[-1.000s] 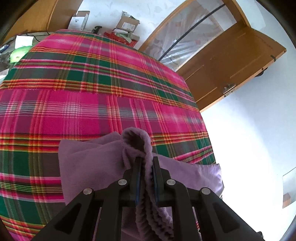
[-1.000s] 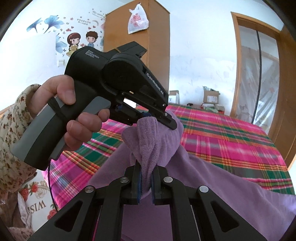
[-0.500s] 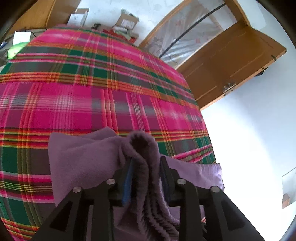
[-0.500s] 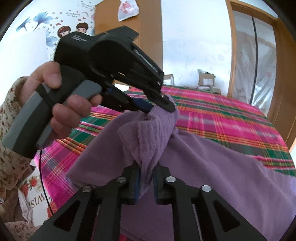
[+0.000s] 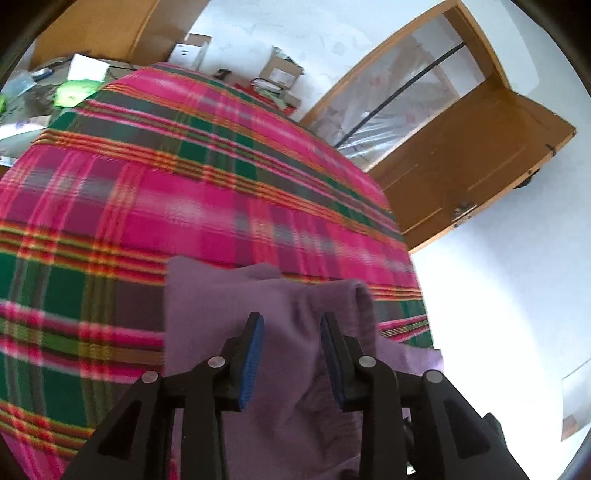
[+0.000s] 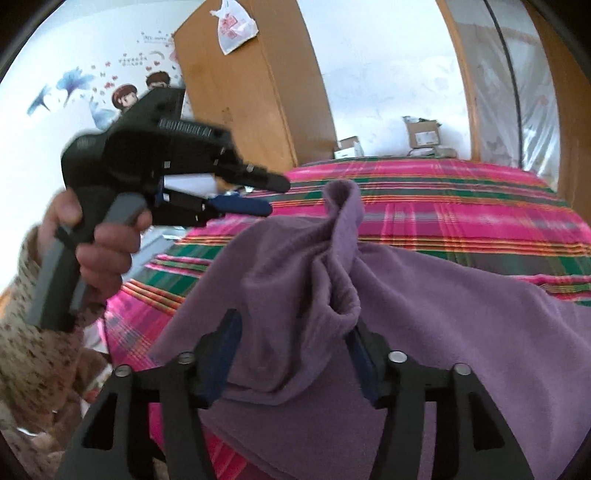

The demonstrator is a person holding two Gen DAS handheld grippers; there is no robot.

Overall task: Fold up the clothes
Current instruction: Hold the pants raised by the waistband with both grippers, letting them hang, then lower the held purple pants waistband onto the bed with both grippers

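A purple fleece garment (image 5: 258, 317) lies bunched at the near edge of the plaid bed cover (image 5: 184, 184). My left gripper (image 5: 291, 325) is open, its blue pads apart on either side of the cloth, which is no longer pinched. In the right wrist view the same purple garment (image 6: 424, 302) spreads out with a raised peak (image 6: 343, 206). My right gripper (image 6: 295, 343) is open, with folds of the cloth lying loose between its fingers. The left gripper (image 6: 273, 195) shows there too, held by a hand (image 6: 103, 243), open and apart from the peak.
A wooden wardrobe (image 6: 251, 85) with a hanging plastic bag (image 6: 232, 22) stands beyond the bed. Cardboard boxes (image 6: 421, 134) sit by the far wall. A wooden door (image 5: 472, 155) is at the right. A cluttered side table (image 5: 55, 92) lies to the far left.
Both grippers have opened and let go of the purple garment. The left gripper has pulled back from the cloth's peak, and the garment has slumped onto the bed.
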